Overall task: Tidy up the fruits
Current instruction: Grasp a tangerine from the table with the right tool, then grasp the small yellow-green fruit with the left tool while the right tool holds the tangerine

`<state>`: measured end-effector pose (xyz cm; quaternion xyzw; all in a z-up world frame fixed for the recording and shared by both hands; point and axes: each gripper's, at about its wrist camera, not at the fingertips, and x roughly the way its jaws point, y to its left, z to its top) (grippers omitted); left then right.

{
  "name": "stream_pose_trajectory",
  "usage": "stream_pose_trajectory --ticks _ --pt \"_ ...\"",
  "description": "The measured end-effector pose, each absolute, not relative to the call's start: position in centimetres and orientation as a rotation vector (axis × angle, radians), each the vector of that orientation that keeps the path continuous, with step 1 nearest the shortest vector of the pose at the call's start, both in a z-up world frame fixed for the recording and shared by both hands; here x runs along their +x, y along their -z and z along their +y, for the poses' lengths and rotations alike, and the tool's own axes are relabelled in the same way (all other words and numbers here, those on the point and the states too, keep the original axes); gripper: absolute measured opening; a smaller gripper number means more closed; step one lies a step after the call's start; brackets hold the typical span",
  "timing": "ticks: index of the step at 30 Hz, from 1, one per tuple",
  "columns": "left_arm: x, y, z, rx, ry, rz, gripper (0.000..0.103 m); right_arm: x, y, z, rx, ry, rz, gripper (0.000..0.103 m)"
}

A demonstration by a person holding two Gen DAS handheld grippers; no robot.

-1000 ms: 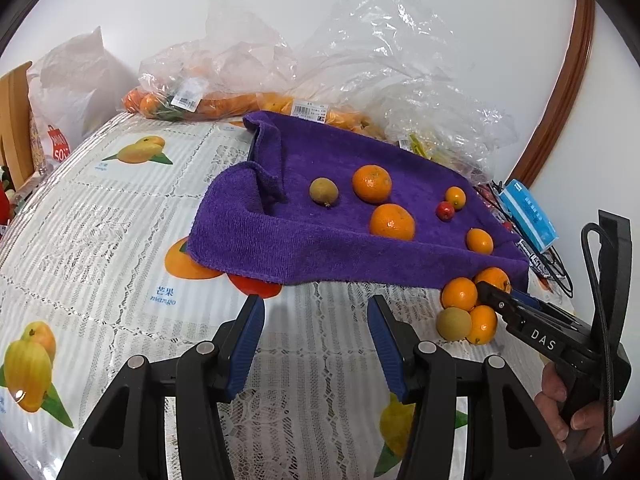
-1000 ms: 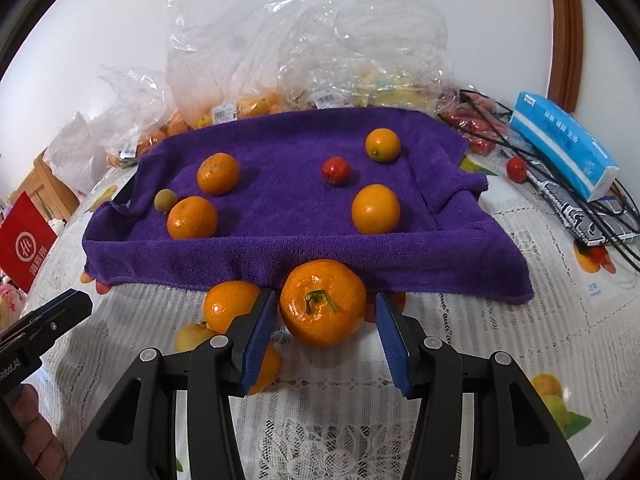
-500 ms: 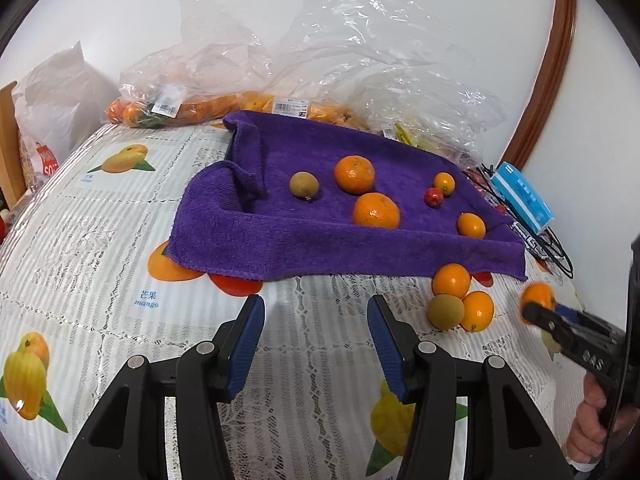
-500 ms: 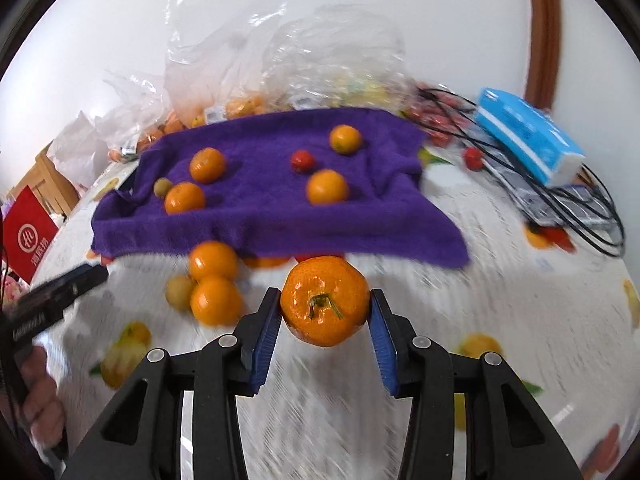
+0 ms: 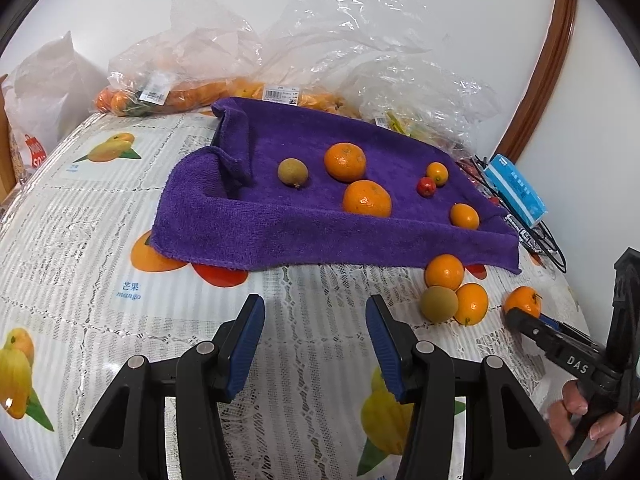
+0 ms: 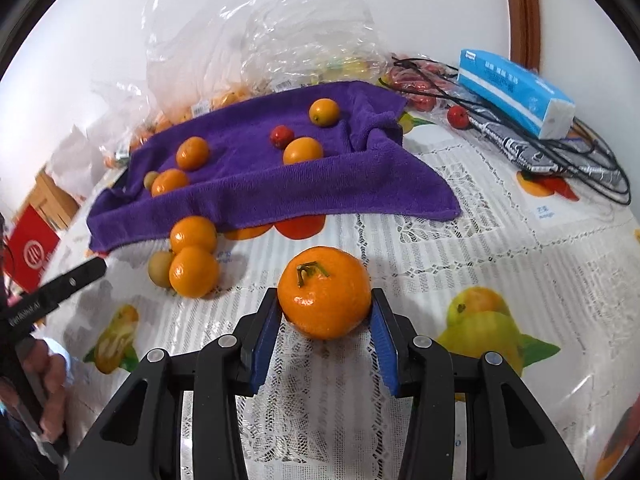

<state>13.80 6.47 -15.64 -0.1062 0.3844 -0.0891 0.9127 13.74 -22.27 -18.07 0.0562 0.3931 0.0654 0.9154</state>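
Observation:
My right gripper (image 6: 325,312) is shut on a mandarin with a green stem (image 6: 324,297), low over the tablecloth; it also shows in the left wrist view (image 5: 523,301). To its left lie two mandarins (image 6: 194,270) and a small brown fruit (image 6: 160,269) in a cluster, near the front edge of the purple towel (image 6: 256,192). On the towel (image 5: 280,216) lie two large mandarins (image 5: 366,198), a brown fruit (image 5: 293,172), two small oranges (image 5: 464,216) and a small red fruit (image 5: 426,187). My left gripper (image 5: 315,330) is open and empty above the tablecloth, in front of the towel.
Clear plastic bags of fruit (image 5: 208,92) lie behind the towel against the wall. A blue tissue pack (image 6: 516,92), black cables (image 6: 580,160) and a loose red fruit (image 6: 458,117) are at the right. A white bag (image 5: 44,92) stands at the far left.
My right gripper has carried the mandarin away from the towel's edge, to the right of the fruit cluster, and lowered it to the tablecloth. My left gripper has stayed open.

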Motion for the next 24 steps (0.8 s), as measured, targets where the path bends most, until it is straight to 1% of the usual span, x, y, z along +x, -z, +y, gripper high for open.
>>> stream_pose_trajectory --ticks 3,6,11,24 --pt "13.5 15.6 6.6 -0.222 0.160 0.784 0.049 13.7 18.0 -22.7 0.153 -0.150 0.804 0.044" --pt "13.2 15.6 6.4 -0.237 0.189 0.785 0.049 13.8 17.8 -21.7 0.079 -0.128 0.805 0.043" --pt "13.2 15.5 4.3 -0.166 0.223 0.799 0.050 13.0 17.4 -22.0 0.084 -0.170 0.766 0.043" --pt "14.8 15.2 -1.3 -0.080 0.299 0.818 0.050 12.9 17.4 -23.3 0.137 -0.126 0.771 0.043"
